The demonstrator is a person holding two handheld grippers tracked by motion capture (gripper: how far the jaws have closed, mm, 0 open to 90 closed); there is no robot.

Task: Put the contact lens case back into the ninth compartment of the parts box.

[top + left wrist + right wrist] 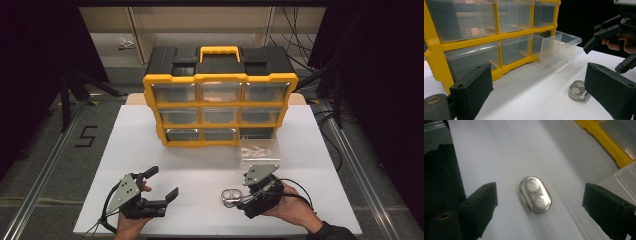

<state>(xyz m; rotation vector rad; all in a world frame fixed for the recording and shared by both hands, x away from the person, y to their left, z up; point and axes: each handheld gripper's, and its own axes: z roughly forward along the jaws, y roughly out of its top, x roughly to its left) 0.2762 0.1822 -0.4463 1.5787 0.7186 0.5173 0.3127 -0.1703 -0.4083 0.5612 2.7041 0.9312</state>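
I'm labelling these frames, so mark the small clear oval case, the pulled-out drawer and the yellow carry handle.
small clear oval case (pixel 535 194), right gripper view, middle of its lid.
pulled-out drawer (pixel 560 46), left gripper view, its clear side wall.
yellow carry handle (pixel 219 50), high view, its top bar.

- A white table top (pixel 150 150) is seen, set on a grey floor.
- A yellow and black drawer cabinet (pixel 220 95) with clear drawers stands at the far middle of the table top.
- A clear drawer (pixel 259 151) is pulled out at the cabinet's lower right; small pale pieces are seen inside it.
- A small clear oval case (pixel 230 196) with two round wells lies flat on the near part of the table top, well apart from the cabinet.
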